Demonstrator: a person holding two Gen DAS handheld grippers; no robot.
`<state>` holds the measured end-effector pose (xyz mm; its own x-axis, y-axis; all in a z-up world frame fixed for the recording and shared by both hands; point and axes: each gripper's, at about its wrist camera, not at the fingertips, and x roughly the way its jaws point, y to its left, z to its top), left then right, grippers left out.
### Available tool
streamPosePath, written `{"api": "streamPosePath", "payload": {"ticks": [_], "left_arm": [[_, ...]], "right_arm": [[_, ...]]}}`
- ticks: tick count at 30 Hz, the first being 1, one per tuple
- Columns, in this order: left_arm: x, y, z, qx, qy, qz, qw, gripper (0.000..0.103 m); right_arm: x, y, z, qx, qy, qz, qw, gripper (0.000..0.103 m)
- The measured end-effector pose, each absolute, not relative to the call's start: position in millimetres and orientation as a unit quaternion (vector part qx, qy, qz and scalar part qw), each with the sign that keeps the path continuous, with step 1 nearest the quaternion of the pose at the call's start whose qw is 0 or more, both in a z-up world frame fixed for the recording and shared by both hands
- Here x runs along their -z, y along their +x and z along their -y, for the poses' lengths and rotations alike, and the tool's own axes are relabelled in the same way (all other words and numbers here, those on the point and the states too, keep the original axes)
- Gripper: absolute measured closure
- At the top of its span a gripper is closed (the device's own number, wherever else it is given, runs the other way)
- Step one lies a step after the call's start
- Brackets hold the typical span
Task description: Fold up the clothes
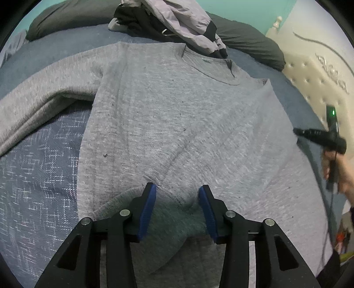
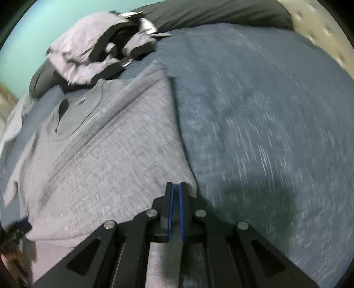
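Observation:
A grey sweater (image 1: 177, 106) lies flat, front up, on the blue bedspread (image 1: 39, 168). One sleeve stretches out to the left; the other is folded across the body, its ribbed cuff (image 1: 168, 219) ending between the fingers of my left gripper (image 1: 177, 192). That gripper stands open and its blue pads (image 1: 148, 210) are clear of the cloth. In the right wrist view my right gripper (image 2: 176, 188) is shut at the sweater's (image 2: 106, 155) right side edge, with a thin strip of grey cloth between its pads. The left wrist view shows that right gripper (image 1: 297, 132) at the sweater's right edge, held by a hand (image 1: 334, 164).
A heap of lilac and black clothes (image 1: 177, 20) lies just past the sweater's collar (image 1: 210, 66). Dark pillows (image 1: 250, 42) line the bed's far side. A cream tufted headboard (image 1: 309, 73) stands at the right. Bare bedspread (image 2: 265, 110) spreads to the right of the sweater.

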<state>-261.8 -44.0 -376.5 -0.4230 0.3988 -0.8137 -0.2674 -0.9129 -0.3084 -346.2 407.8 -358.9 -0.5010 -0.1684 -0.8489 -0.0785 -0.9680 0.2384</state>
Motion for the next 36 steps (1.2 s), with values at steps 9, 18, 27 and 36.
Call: {"api": "streamPosePath", "payload": {"ticks": [9, 18, 27, 36], "left_arm": [[362.8, -253.8, 53.4, -0.846, -0.492, 0.081, 0.191, 0.058], [367.8, -232.4, 81.9, -0.847, -0.498, 0.07, 0.171, 0.058], [359.1, -208.1, 124.1, -0.853, -0.486, 0.107, 0.159, 0.057], [353.0, -191.7, 225.0, -0.861, -0.465, 0.201, 0.054, 0.055]], "right_arm": [[331.4, -317.4, -390.5, 0.874, 0.447, 0.181, 0.065, 0.1], [331.2, -315.4, -293.4, 0.851, 0.464, 0.171, 0.178, 0.097], [362.2, -290.3, -231.0, 0.826, 0.508, 0.151, 0.194, 0.097], [341.9, -239.0, -246.8, 0.849, 0.449, 0.206, 0.188, 0.097]]}}
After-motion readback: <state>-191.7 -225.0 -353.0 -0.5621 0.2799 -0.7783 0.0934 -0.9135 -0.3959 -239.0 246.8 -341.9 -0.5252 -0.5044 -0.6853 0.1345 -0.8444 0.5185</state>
